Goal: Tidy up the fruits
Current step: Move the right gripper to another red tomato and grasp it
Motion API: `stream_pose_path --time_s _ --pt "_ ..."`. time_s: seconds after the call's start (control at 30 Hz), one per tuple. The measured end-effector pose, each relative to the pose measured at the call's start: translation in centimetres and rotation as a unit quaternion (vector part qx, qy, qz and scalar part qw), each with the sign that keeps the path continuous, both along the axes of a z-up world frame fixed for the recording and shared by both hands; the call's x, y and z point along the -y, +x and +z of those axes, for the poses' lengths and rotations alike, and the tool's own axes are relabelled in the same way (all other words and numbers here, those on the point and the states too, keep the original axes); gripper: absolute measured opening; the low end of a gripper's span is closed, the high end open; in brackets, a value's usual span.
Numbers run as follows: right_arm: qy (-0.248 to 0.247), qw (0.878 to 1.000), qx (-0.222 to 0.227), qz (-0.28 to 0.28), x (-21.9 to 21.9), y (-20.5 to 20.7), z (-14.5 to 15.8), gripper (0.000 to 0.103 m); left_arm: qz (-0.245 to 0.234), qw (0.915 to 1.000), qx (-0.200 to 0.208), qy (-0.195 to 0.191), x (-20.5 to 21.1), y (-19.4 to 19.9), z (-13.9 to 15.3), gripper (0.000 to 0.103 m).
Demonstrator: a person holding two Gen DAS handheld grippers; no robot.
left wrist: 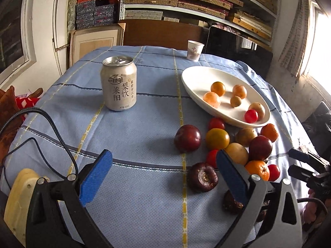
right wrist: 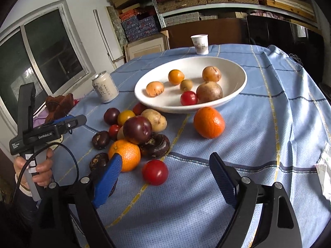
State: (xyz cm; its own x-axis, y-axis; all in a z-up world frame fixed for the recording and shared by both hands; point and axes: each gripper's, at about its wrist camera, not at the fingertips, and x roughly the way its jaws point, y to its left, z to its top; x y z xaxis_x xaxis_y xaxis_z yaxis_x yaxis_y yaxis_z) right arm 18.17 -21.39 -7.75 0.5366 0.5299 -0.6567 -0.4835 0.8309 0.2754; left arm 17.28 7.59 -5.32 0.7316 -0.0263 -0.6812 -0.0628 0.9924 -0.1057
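Right claw point(right wrist: 165, 177): gaping wide, gripping nothing, nearing the red tomato point(right wrist: 155, 172).
Left claw point(left wrist: 163, 175): also spread, empty.
Tip: straddling the tomato evenly, closing gently, then heading for the bowl point(right wrist: 238, 91).

"GenRobot.AI" on left claw point(right wrist: 62, 124); "莱阳梨饮" on can point(left wrist: 118, 83)

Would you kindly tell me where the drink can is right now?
The drink can stands upright on the blue tablecloth, left of the white bowl in both wrist views, apart from the fruit pile.
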Motion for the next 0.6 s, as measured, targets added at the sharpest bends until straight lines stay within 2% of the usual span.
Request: stream_pose_path --time_s 0.17,0.33,0.47,0.53,0.6 --pt "-0.011 0.999 0.011 0.034 -1.0 -0.8 0.2 0.087 0.013 0.9995 0.014 -0.023 -1.2 -0.7 0.5 0.098" --pt "-0.031 0.998 0.020 0.055 -2.1 -1.5 0.2 0.083 0.023 0.9989 0.000 -0.041 -2.0 -0.6 0.0 0.098" --pt "-0.044 0.997 0.013 0.058 -2.4 -1.4 -0.1 0.083 0.017 0.9992 0.004 -0.036 -1.6 -0.8 0.0 0.098" --pt "-0.051 0.997 0.002 0.055 -2.4 -1.0 -0.4 0.079 0.013 0.9996 0.002 -0.027 -1.2 -0.8 0.0 0.098" --pt "-0.057 0.997 -0.011 0.048 -2.5 -0.6 -0.8 0.066 0.010 0.9997 0.000 -0.021 -0.9 -0.8 -0.1 0.098"
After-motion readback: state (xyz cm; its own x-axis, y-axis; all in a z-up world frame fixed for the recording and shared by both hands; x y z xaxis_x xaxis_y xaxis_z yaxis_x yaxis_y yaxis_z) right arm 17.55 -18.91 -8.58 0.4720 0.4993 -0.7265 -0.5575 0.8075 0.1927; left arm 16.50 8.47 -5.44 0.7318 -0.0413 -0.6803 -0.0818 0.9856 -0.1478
